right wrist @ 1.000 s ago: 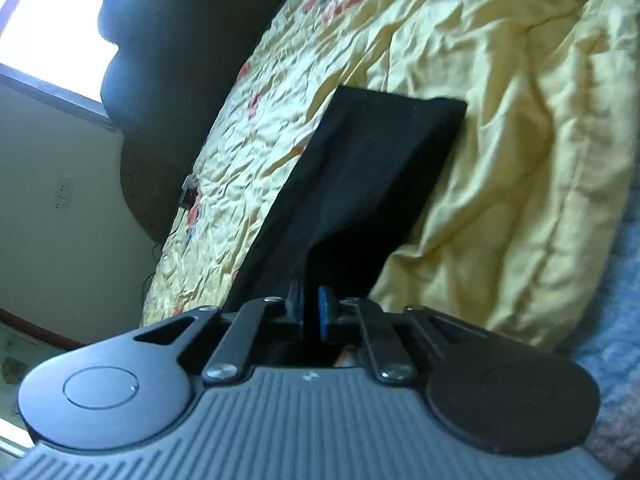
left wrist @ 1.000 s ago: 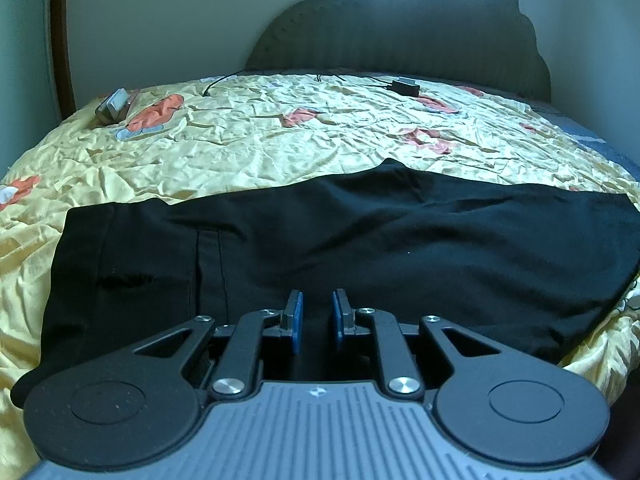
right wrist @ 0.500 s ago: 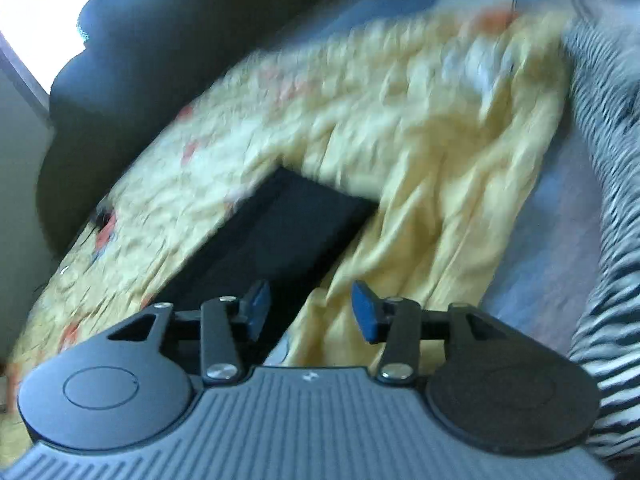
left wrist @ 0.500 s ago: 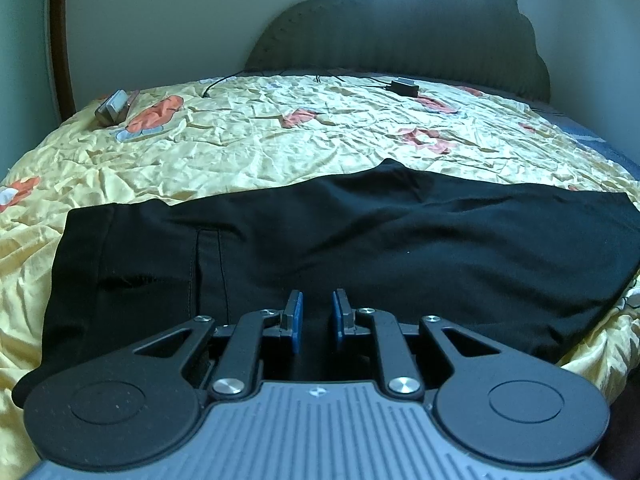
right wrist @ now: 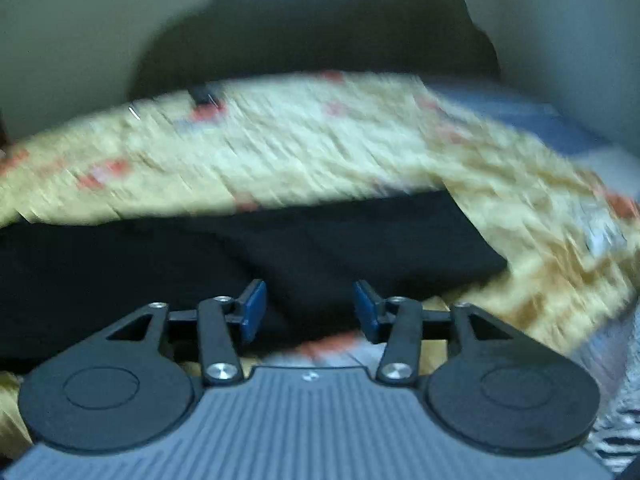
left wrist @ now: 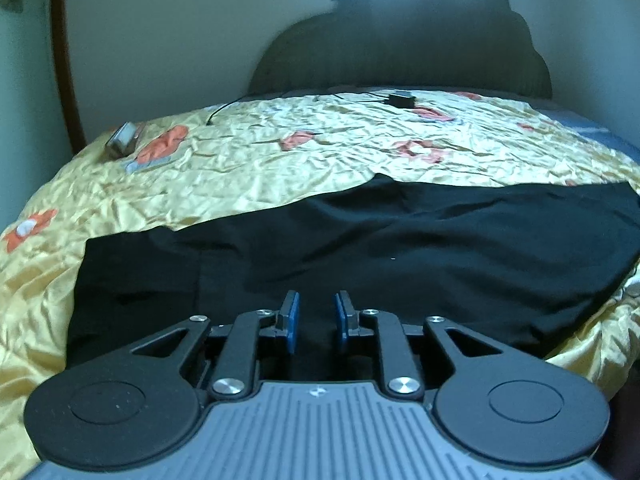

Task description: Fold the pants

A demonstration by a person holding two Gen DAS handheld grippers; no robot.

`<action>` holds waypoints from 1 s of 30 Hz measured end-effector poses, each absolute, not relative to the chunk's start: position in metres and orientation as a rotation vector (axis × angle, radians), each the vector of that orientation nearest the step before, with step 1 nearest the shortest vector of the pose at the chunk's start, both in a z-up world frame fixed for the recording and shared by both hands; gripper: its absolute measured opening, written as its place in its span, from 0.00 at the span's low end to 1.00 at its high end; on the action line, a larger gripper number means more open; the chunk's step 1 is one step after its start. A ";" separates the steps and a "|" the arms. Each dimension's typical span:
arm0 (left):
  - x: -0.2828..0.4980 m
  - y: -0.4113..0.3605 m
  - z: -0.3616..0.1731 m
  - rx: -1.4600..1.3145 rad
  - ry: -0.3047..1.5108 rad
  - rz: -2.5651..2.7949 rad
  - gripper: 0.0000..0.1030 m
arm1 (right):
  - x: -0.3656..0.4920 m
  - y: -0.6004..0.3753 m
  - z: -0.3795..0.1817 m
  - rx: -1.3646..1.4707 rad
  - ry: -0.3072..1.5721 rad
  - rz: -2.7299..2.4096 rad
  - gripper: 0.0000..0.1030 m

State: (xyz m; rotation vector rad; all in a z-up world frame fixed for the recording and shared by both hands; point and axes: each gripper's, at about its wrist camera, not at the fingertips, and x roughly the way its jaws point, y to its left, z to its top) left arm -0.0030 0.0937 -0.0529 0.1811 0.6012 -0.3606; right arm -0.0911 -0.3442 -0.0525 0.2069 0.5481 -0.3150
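Left tool (left wrist: 314, 320): blue pads stand a narrow gap apart and are easing wider. Black cloth fills the view behind and below them; whether any fold is nipped between the pads I cannot tell, as black lies on black there. The tool points down at the near edge of the pants (left wrist: 360, 256).

Right tool (right wrist: 308, 308): jaws well apart and opening, nothing pressed by either pad. The dark cloth lies under and beyond the gap, not in it. This view is smeared by motion.

Pants: black, laid across the bed (left wrist: 260, 168) as one long band from about 9 o'clock to 3 o'clock in the left view. Waist end with a pocket seam sits at 8 o'clock; the leg end reaches the frame edge at 3 o'clock. In the right view the leg end (right wrist: 460, 248) shows a squared corner at about 3 o'clock, flat on the yellow quilt.

Step in hand, as I judge it: the legs look already laid one upon the other, and the right tool is free to pick a fresh hold. Next move would call for the right tool to close on the leg-end corner and carry it toward the waist, left tool steadying the near edge.

Farther off: a phone (left wrist: 122, 144) at 10 o'clock, a charger (left wrist: 402, 100) with cable at 12 o'clock, then the dark headboard (left wrist: 400, 48).
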 end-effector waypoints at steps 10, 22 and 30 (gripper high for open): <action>-0.026 0.137 -0.047 0.132 0.572 -0.316 0.25 | -0.079 -0.343 -0.072 0.197 0.639 -0.337 0.61; -0.036 0.189 -0.044 0.045 0.594 -0.209 0.28 | -0.052 -0.236 -0.080 -0.031 0.700 -0.030 0.65; -0.014 0.155 -0.050 0.153 0.598 -0.242 0.28 | -0.055 -0.214 -0.059 0.006 0.589 0.061 0.71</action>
